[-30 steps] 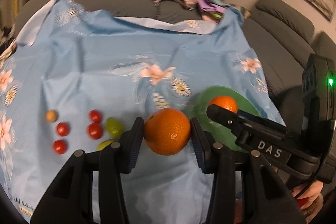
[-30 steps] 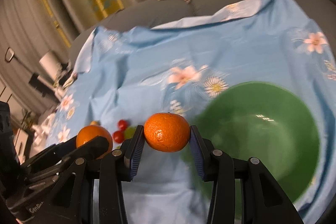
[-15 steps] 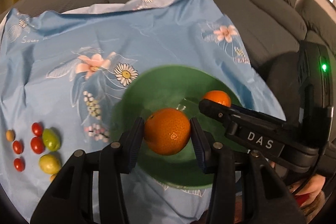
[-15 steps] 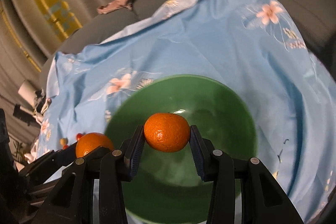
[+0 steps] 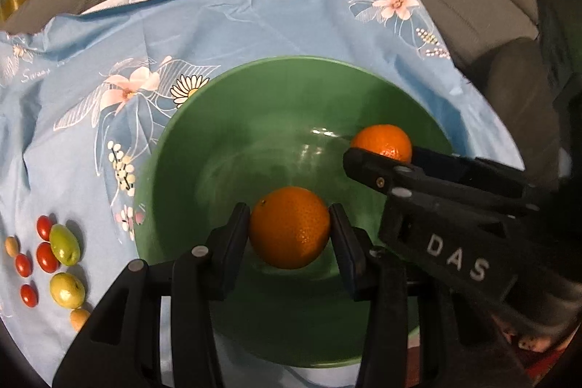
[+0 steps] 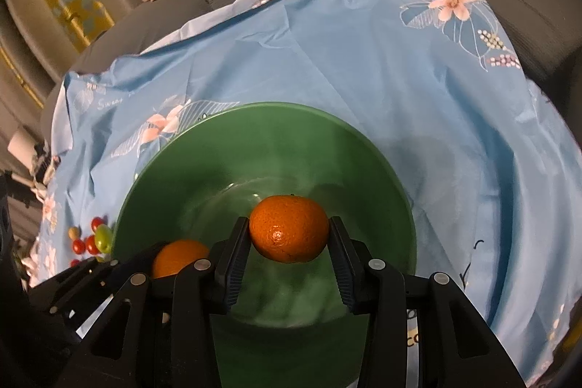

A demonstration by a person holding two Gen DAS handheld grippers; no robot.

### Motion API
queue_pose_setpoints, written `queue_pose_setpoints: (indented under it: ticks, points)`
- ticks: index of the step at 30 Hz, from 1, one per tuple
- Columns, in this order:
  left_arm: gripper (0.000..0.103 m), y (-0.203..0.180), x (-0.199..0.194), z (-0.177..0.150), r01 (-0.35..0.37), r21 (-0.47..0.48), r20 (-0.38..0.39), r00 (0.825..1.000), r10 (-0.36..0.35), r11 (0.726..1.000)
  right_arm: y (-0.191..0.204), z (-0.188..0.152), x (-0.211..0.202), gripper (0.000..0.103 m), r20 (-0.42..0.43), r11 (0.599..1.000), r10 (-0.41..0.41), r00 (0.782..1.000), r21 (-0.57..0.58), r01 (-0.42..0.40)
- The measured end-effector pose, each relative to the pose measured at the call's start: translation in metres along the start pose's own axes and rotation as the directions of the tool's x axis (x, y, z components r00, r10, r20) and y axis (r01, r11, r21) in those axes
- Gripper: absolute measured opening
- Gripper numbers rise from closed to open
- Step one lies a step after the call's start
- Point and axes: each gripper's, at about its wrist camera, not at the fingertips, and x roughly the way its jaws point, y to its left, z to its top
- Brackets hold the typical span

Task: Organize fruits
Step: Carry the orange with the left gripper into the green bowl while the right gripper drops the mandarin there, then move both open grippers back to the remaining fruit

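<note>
Progress: 0 fruits released in the green bowl [image 5: 189, 148] so far, as far as I can see; its floor shows bare green. 2 oranges are about to go in.

My left tongs [image 5: 290, 235] are clamped on 1 orange [image 5: 289, 228], hanging over the bowl at lower centre of the left wrist view. My right tongs [image 6: 290, 235] grip the second orange [image 6: 289, 228] over the bowl's middle in the right wrist view. Both are over the bowl, neither resting on it, I judge.

Left to do: release both, then fetch the small stuff. At the lower left of the left view, on the blue floral cloth [image 5: 291, 17], lie 4 cherry tomatoes [image 5: 46, 257], 2 green fruits [image 5: 64, 244] and 2 small tan ones [image 5: 11, 245], all well apart from the bowl. The surface under the cloth looks like a sofa.
</note>
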Motion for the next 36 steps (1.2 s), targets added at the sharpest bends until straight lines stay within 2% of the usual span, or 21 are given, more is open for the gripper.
queue_pose_setpoints:
  ticks: [5, 12, 15, 16, 18, 21, 28, 30, 31, 34, 36]
  points:
    - [0.046, 0.007, 0.003, -0.001, -0.018, -0.005, -0.002, 1.000, 0.018, 1.000, 0.006, 0.000, 0.001, 0.045, -0.001, 0.999, -0.010, 1.000, -0.034, 0.010]
    - [0.046, 0.023, 0.004, -0.007, -0.098, 0.002, -0.001, 0.995, 0.098, 0.995, 0.024, -0.003, -0.001, 0.044, 0.011, 0.996, 0.028, 1.000, -0.087, -0.027]
    - [0.046, 0.032, 0.000, -0.005, -0.080, -0.022, 0.008, 0.997, 0.080, 0.997, 0.031, -0.004, 0.004, 0.044, 0.001, 0.995, 0.007, 1.000, -0.104, -0.007]
    - [0.046, 0.034, -0.002, -0.004, -0.092, -0.027, 0.013, 0.996, 0.093, 0.995, 0.032, -0.004, 0.006, 0.044, 0.002, 0.994, -0.011, 1.000, -0.109, 0.011]
    - [0.046, 0.035, -0.005, -0.003, -0.166, -0.005, 0.031, 0.986, 0.166, 0.986, 0.033, -0.003, 0.008, 0.044, 0.005, 0.994, -0.026, 1.000, -0.106, 0.026]
    - [0.046, 0.039, -0.007, -0.003, -0.122, -0.015, 0.032, 0.992, 0.122, 0.992, 0.029, -0.001, 0.009, 0.045, 0.004, 0.995, -0.017, 1.000, -0.093, 0.017]
    - [0.046, 0.037, -0.007, -0.002, -0.138, -0.022, 0.041, 0.990, 0.139, 0.990, 0.029, -0.002, 0.007, 0.045, 0.011, 0.997, 0.003, 1.000, -0.082, -0.002]
    - [0.048, 0.038, -0.010, -0.002, -0.107, -0.038, 0.043, 0.993, 0.108, 0.994, 0.028, -0.002, 0.007, 0.045, 0.014, 0.997, 0.011, 1.000, -0.077, -0.010]
    - [0.049, 0.040, -0.014, -0.002, -0.067, -0.056, 0.052, 0.996, 0.070, 0.996, 0.028, -0.002, 0.006, 0.045, 0.016, 0.997, 0.016, 1.000, -0.074, -0.015]
    - [0.063, 0.046, -0.030, -0.005, 0.018, -0.090, 0.076, 0.997, -0.011, 0.996, 0.025, 0.001, 0.003, 0.047, 0.028, 0.998, 0.056, 0.998, -0.043, -0.055]
    - [0.074, 0.048, -0.043, -0.009, 0.005, -0.092, 0.108, 0.994, 0.005, 0.996, 0.026, 0.001, -0.003, 0.049, 0.052, 0.996, 0.087, 0.995, -0.033, -0.085]
